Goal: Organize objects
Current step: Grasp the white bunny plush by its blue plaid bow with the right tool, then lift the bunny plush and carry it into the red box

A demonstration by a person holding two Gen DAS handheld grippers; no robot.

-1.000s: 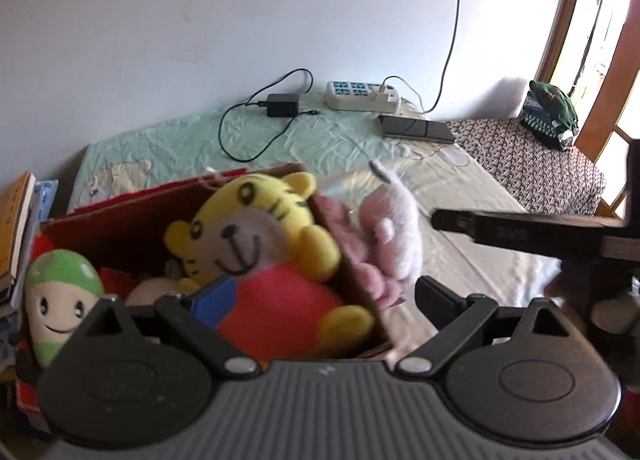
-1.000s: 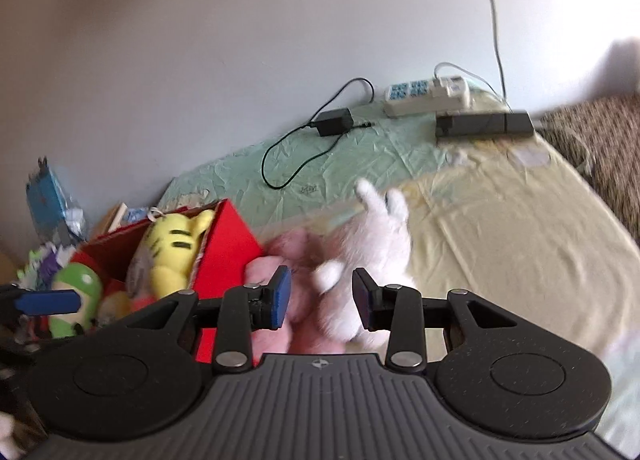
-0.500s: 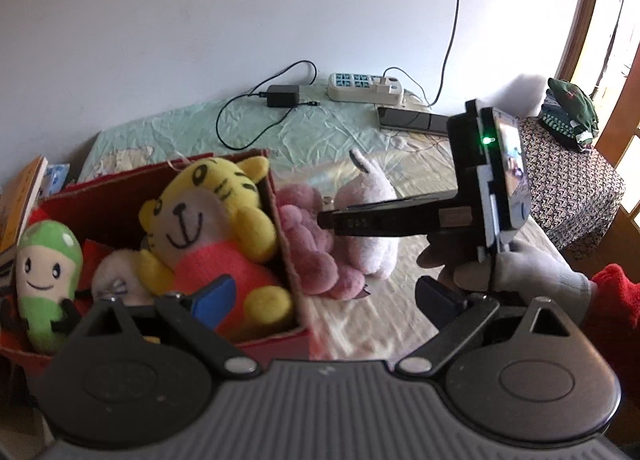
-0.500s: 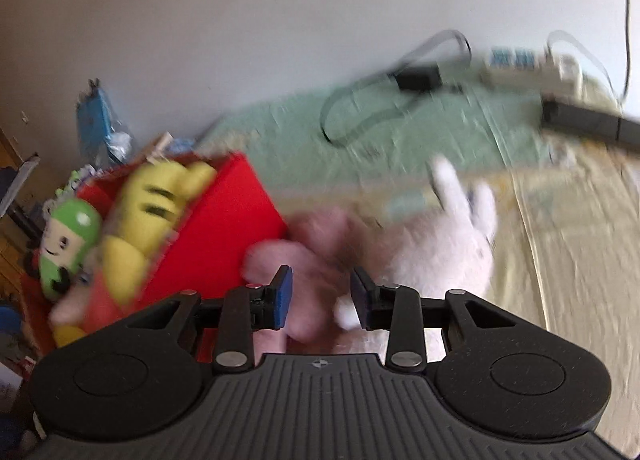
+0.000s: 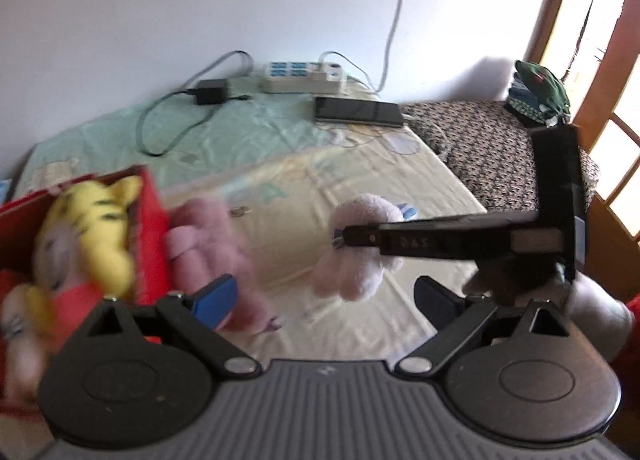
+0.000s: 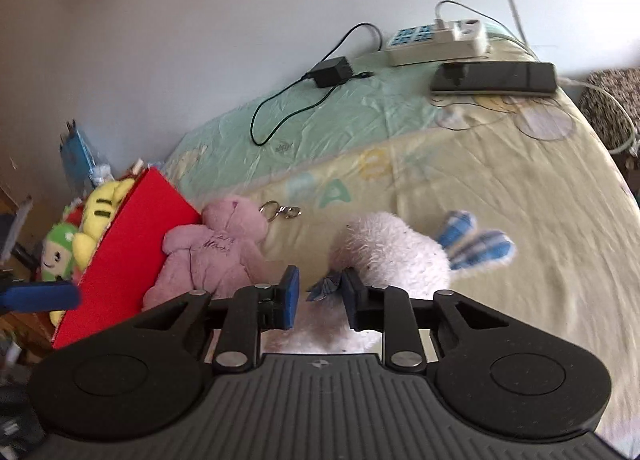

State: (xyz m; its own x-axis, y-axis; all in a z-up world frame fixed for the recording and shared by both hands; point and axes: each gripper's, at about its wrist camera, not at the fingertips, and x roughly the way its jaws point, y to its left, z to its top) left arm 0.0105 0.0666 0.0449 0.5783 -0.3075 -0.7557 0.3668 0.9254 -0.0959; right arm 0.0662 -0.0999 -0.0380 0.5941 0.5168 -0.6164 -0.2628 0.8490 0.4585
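Two jaws of the right hand-held gripper (image 6: 318, 292) pinch the white bunny (image 6: 392, 252); lift slowly toward the red box (image 6: 132, 244).

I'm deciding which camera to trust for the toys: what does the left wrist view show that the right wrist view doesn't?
Only the left wrist view shows the green cap on the patterned cloth, the window frame, and the right gripper from the side, reaching into the white plush rabbit.

Only the right wrist view shows the green-headed doll in the box, the pink bear's keyring and the rabbit's blue checked ears.

Both show the red box, yellow tiger, pink bear, power strip and phone.
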